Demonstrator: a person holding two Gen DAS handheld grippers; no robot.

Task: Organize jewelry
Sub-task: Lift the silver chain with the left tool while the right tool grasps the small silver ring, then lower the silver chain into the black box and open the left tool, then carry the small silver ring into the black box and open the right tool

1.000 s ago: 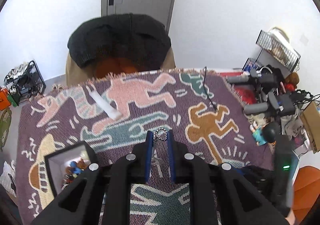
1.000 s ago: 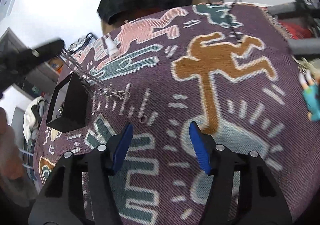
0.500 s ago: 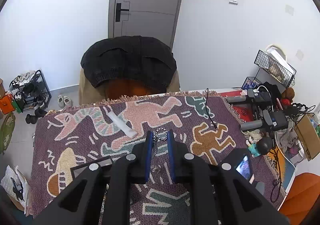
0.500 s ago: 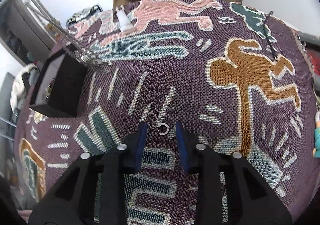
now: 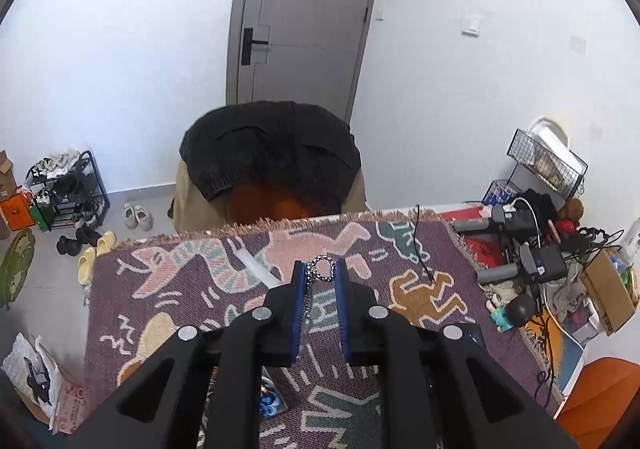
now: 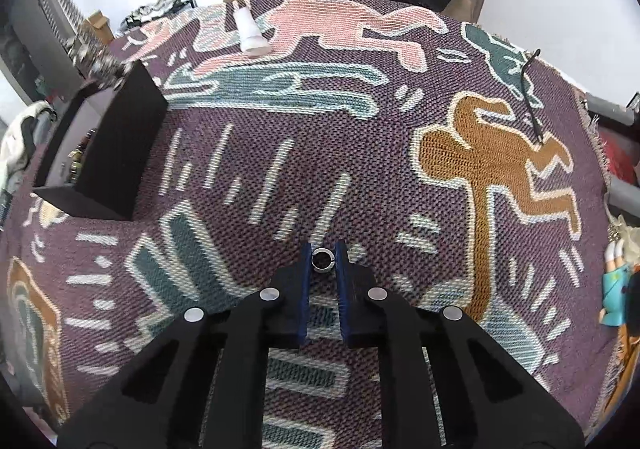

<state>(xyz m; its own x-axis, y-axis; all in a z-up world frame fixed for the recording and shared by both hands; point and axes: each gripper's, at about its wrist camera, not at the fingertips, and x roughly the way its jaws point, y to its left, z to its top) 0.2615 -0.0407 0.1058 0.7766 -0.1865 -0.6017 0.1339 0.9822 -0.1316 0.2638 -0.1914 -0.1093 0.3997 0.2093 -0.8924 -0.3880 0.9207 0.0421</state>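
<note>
My left gripper (image 5: 320,269) is shut on a silver chain necklace (image 5: 322,268) and holds it high above the patterned rug (image 5: 180,289); the chain hangs down between the jaws. In the right wrist view the chain's lower end (image 6: 96,61) dangles over the far corner of the black jewelry box (image 6: 116,145). My right gripper (image 6: 323,259) is down at the rug with its jaws closed around a small silver ring (image 6: 322,260).
A white tube (image 6: 250,31) lies at the rug's far side, a black cable (image 6: 530,97) at the far right. A chair with a black garment (image 5: 272,157) stands behind the table. Cluttered gear (image 5: 532,249) sits at the right edge.
My left gripper has lifted the necklace upward and carried its end over the box. My right gripper moved to the ring and closed its jaws on it.
</note>
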